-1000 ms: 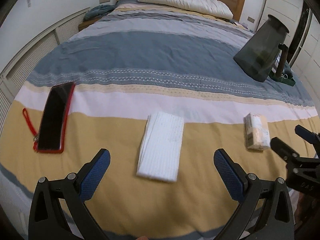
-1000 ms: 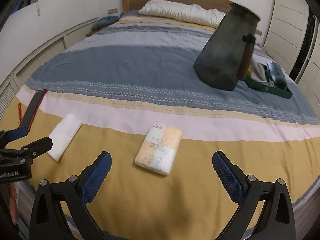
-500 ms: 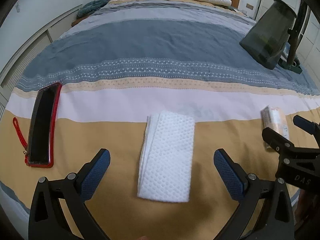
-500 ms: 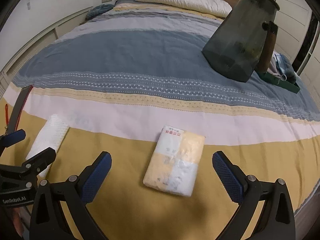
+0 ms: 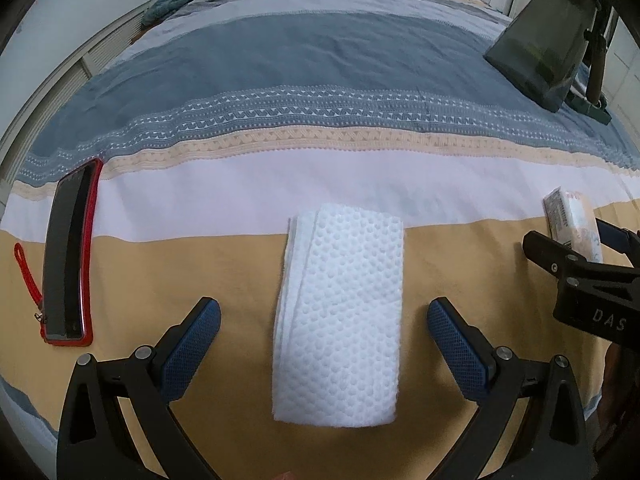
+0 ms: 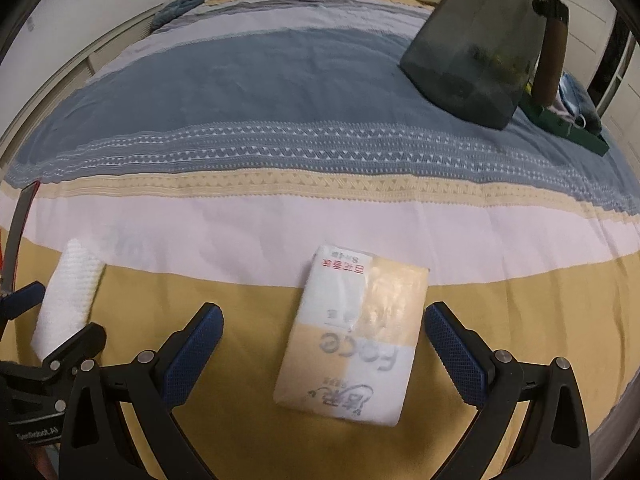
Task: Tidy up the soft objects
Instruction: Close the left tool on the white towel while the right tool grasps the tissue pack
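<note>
Striped bedding in blue, white and mustard bands covers the bed (image 5: 320,80). Between the spread blue pads of the left tool (image 5: 324,344) lies a folded white dimpled cloth (image 5: 340,316), untouched. The right tool (image 6: 324,344), equally spread, straddles a flat plastic-wrapped tissue pack (image 6: 356,332). Left of the left tool lies a red-cased phone (image 5: 68,256). Far ahead to the right, a dark translucent jug (image 6: 480,44) stands; its contents are unclear.

towel (image 5: 340,320): white, dotted | tissue pack (image 6: 356,332): yellow-white | bedspread (image 5: 320,80): blue, white, yellow stripes | phone case (image 5: 70,252): red
</note>
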Action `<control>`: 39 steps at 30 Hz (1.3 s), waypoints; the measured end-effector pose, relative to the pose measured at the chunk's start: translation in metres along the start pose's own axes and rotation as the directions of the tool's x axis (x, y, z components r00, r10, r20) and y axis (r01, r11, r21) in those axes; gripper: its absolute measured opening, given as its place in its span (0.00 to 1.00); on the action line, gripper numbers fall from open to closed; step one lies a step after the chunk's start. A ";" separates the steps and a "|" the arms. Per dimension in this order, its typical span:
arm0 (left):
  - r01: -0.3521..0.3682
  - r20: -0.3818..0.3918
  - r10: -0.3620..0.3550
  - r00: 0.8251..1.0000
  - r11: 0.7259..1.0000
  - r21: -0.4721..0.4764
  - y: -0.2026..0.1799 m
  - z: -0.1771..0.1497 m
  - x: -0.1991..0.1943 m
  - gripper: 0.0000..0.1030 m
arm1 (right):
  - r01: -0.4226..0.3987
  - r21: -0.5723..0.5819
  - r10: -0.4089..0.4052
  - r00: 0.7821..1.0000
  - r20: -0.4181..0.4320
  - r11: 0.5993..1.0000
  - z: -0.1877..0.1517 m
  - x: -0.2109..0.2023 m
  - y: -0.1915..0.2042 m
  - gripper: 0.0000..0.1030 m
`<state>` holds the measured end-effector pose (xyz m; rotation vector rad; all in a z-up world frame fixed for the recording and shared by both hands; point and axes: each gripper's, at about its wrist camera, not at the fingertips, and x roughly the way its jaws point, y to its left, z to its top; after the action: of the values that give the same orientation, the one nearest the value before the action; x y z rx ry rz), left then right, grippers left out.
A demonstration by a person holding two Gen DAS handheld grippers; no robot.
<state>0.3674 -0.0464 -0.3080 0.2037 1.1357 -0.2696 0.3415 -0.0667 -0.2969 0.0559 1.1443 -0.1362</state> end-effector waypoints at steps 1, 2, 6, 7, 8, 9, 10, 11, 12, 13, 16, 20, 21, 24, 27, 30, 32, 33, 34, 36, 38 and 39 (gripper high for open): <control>-0.002 -0.002 0.002 1.000 1.000 0.002 -0.001 0.000 0.001 0.99 | -0.001 0.002 0.001 1.000 -0.006 1.000 0.000 0.003 0.000 1.00; -0.003 -0.004 0.003 1.000 1.000 0.004 -0.002 0.000 0.001 0.99 | 0.001 0.003 -0.001 1.000 -0.009 1.000 0.000 0.005 0.000 1.00; -0.009 -0.013 0.009 1.000 1.000 0.012 -0.005 0.002 0.003 0.99 | -0.001 0.000 0.001 1.000 -0.013 1.000 0.001 0.010 -0.001 1.00; -0.013 -0.014 0.013 1.000 1.000 0.016 -0.006 0.002 0.003 0.99 | -0.002 -0.001 0.002 1.000 -0.012 1.000 0.001 0.011 -0.001 1.00; -0.014 -0.015 0.014 1.000 1.000 0.017 -0.008 0.003 0.004 0.99 | -0.002 -0.003 0.002 1.000 -0.012 1.000 0.000 0.011 -0.002 1.00; -0.016 -0.017 0.016 1.000 1.000 0.020 -0.009 0.003 0.005 0.99 | -0.002 -0.006 0.002 1.000 -0.013 1.000 0.000 0.012 -0.002 1.00; -0.019 -0.018 0.019 1.000 1.000 0.024 -0.011 0.004 0.005 0.99 | -0.002 -0.009 0.002 1.000 -0.012 1.000 0.000 0.013 -0.003 1.00; -0.021 -0.019 0.022 1.000 0.999 0.027 -0.011 0.002 0.004 0.99 | -0.001 -0.010 0.001 1.000 -0.012 1.000 0.000 0.012 -0.003 1.00; -0.023 -0.020 0.024 1.000 0.999 0.030 -0.011 0.001 0.005 0.99 | -0.002 -0.009 0.002 1.000 -0.012 1.000 0.000 0.012 -0.004 1.00; -0.025 -0.021 0.025 0.999 0.999 0.032 -0.012 0.001 0.005 0.99 | -0.003 -0.008 0.003 1.000 -0.013 1.000 0.000 0.012 -0.004 1.00; -0.027 -0.023 0.028 0.999 0.999 0.034 -0.012 0.000 0.003 0.99 | -0.004 -0.009 0.003 1.000 -0.016 1.000 -0.002 0.011 -0.005 1.00; -0.029 -0.027 0.030 0.999 0.999 0.039 -0.015 0.000 0.004 0.99 | -0.004 -0.012 0.004 1.000 -0.015 1.000 -0.003 0.012 -0.006 1.00; -0.029 -0.028 0.030 0.999 0.999 0.040 -0.015 -0.001 0.004 0.99 | -0.004 -0.012 0.004 1.000 -0.015 1.000 -0.003 0.012 -0.006 1.00; -0.029 -0.030 0.031 0.999 0.999 0.043 -0.014 0.001 0.005 0.99 | -0.004 -0.012 0.004 1.000 -0.015 1.000 -0.003 0.012 -0.006 1.00; -0.030 -0.035 0.032 0.999 0.999 0.045 -0.015 0.002 0.006 0.99 | -0.002 -0.014 0.002 1.000 -0.016 1.000 -0.003 0.012 -0.007 1.00; -0.025 -0.041 0.027 0.999 0.999 0.047 -0.014 0.004 0.007 0.99 | -0.002 -0.017 0.002 1.000 -0.016 1.000 -0.003 0.012 -0.009 1.00; -0.018 -0.046 0.020 0.999 0.999 0.046 -0.014 0.004 0.008 0.99 | -0.002 -0.015 0.002 1.000 -0.016 1.000 -0.004 0.012 -0.013 0.99; -0.017 -0.048 0.019 0.999 0.999 0.047 -0.013 0.005 0.009 0.99 | -0.003 -0.011 0.003 1.000 -0.016 1.000 -0.004 0.011 -0.015 0.99; -0.016 -0.051 0.018 0.999 0.999 0.048 -0.012 0.006 0.010 0.99 | -0.006 -0.006 0.005 1.000 -0.016 1.000 -0.005 0.011 -0.018 0.98; -0.016 -0.054 0.018 0.998 0.999 0.051 -0.011 0.006 0.011 0.99 | -0.007 -0.003 0.007 1.000 -0.015 1.000 -0.005 0.011 -0.022 0.98; -0.015 -0.057 0.018 0.998 0.998 0.053 -0.011 0.006 0.012 0.99 | -0.009 0.000 0.009 1.000 -0.015 1.000 -0.006 0.010 -0.026 0.96; -0.013 -0.059 0.016 0.998 0.999 0.053 -0.010 0.007 0.013 0.99 | -0.015 0.001 0.015 1.000 -0.014 1.000 -0.006 0.010 -0.027 0.96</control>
<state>0.3750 -0.0595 -0.3172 0.2681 1.1867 -0.2820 0.3363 -0.0939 -0.3077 0.0658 1.1572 -0.1234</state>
